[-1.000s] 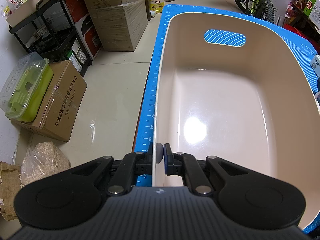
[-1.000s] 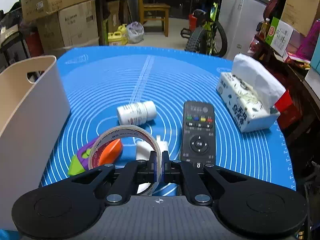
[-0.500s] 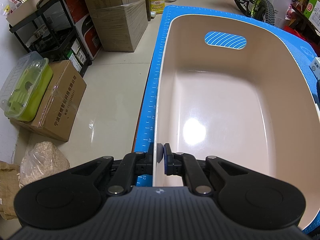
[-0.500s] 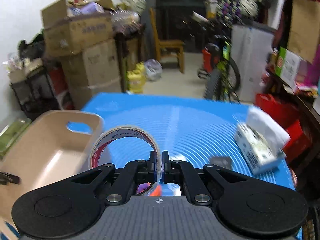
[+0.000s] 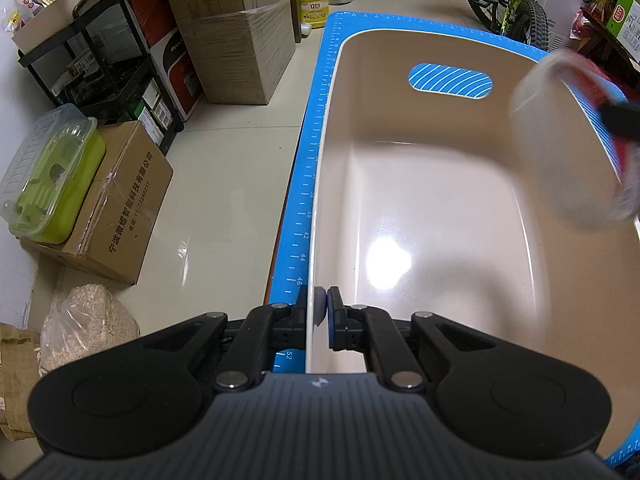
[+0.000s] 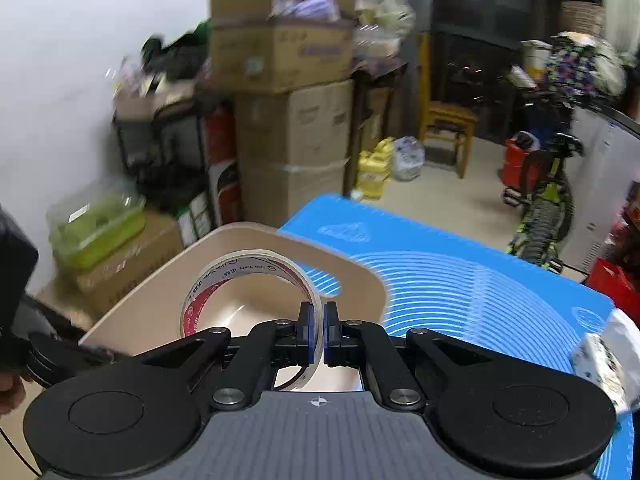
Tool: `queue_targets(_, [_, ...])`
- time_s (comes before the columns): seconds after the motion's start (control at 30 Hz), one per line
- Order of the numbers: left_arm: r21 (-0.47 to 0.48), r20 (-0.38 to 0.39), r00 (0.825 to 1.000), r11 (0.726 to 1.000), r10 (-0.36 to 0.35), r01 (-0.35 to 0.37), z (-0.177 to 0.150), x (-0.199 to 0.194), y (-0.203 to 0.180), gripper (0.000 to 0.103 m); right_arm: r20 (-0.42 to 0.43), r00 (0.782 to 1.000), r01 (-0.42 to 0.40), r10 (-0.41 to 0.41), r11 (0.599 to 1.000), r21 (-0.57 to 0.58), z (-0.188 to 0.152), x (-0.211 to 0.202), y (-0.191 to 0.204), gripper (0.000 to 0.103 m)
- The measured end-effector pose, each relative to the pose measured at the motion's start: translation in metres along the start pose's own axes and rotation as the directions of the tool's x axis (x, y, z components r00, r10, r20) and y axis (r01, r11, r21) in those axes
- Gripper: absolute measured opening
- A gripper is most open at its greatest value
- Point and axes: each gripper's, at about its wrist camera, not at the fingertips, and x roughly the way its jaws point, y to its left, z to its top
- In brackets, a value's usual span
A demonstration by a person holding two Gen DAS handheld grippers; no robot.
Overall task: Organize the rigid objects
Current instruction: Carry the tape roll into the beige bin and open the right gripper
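A beige plastic bin (image 5: 440,208) stands on the blue mat (image 5: 320,92); its inside is bare. My left gripper (image 5: 321,312) is shut on the bin's near left rim. My right gripper (image 6: 319,330) is shut on a roll of clear tape (image 6: 248,276) with a red printed core and holds it above the bin (image 6: 168,300). The tape roll also shows blurred at the right edge of the left wrist view (image 5: 576,136), over the bin's right side.
A tissue pack (image 6: 608,360) lies on the mat (image 6: 460,280) at the right. On the floor to the left are cardboard boxes (image 5: 120,208), a green lidded container (image 5: 48,168) and a black rack (image 5: 100,60). A bicycle (image 6: 548,200) stands behind the table.
My right gripper has lifted the tape roll off the mat and swung it left over the bin. The left gripper and bin have stayed put.
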Motion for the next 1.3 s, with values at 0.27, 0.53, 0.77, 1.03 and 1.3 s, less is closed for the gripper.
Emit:
queue_targets(0.27, [0.004,0.001,1.000,1.000,0.002,-0.002,0.001,0.001,-0.001,0.009,-0.142,0.990,-0.026,0.001,0.985,-0.173,-0.010,0.046,0.049,0.016])
queue_targets(0.53, [0.004,0.001,1.000,1.000,0.003,-0.003,0.001,0.000,-0.002,0.009,-0.269,0.963,-0.064,-0.014,0.958,-0.278,-0.017,0.073,0.076,0.016])
queue_targets(0.77, [0.001,0.001,1.000,1.000,0.000,0.000,0.004,0.001,-0.005,0.009,-0.364,0.930,-0.073,-0.042,0.952,-0.296,-0.025,0.088,0.083,0.016])
queue_targets(1.03, [0.000,0.002,1.000,1.000,0.000,0.000,0.004,0.001,-0.004,0.009,-0.410,0.909,-0.053,-0.072,0.957,-0.286,-0.030,0.102,0.079,0.017])
queue_targets(1.3, [-0.001,0.003,1.000,1.000,0.000,0.000,0.004,0.002,-0.004,0.009,-0.410,0.909,-0.038,-0.078,0.963,-0.267,-0.031,0.103,0.073,0.024])
